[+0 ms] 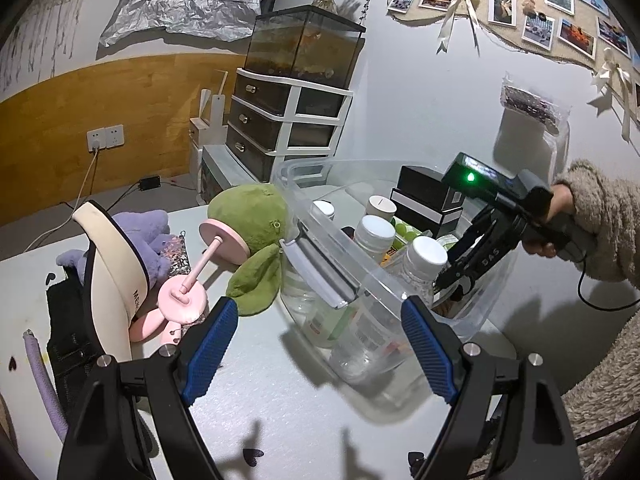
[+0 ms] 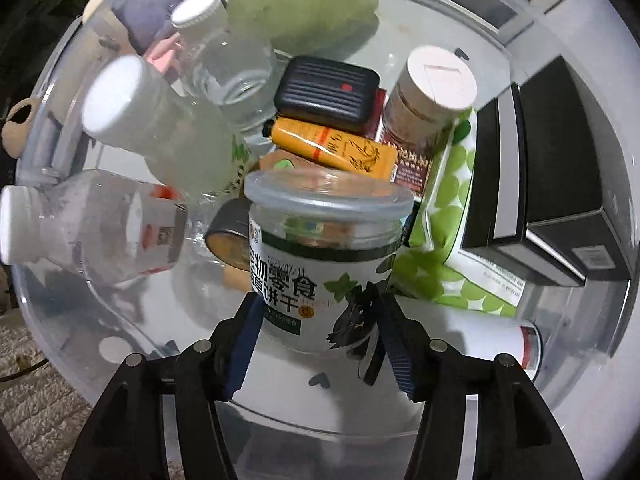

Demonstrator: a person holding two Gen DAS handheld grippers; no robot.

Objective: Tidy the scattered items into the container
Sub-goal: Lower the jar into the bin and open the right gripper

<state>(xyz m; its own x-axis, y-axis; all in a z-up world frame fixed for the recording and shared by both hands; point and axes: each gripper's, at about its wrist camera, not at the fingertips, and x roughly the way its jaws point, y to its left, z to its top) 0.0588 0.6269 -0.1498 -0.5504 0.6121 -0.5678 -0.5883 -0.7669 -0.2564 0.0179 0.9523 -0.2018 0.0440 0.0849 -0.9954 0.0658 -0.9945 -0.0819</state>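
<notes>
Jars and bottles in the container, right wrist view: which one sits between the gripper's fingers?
The clear snack jar with the green-and-white label and wide clear lid, between the right gripper fingers. The white-capped bottles lie further left, untouched.

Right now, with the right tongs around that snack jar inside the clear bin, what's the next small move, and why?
Probably open the right tongs and let go. The snack jar already sits inside the clear bin, among the bottles and beside the green dotted pack, so it seems placed. Then lift straight out.
</notes>
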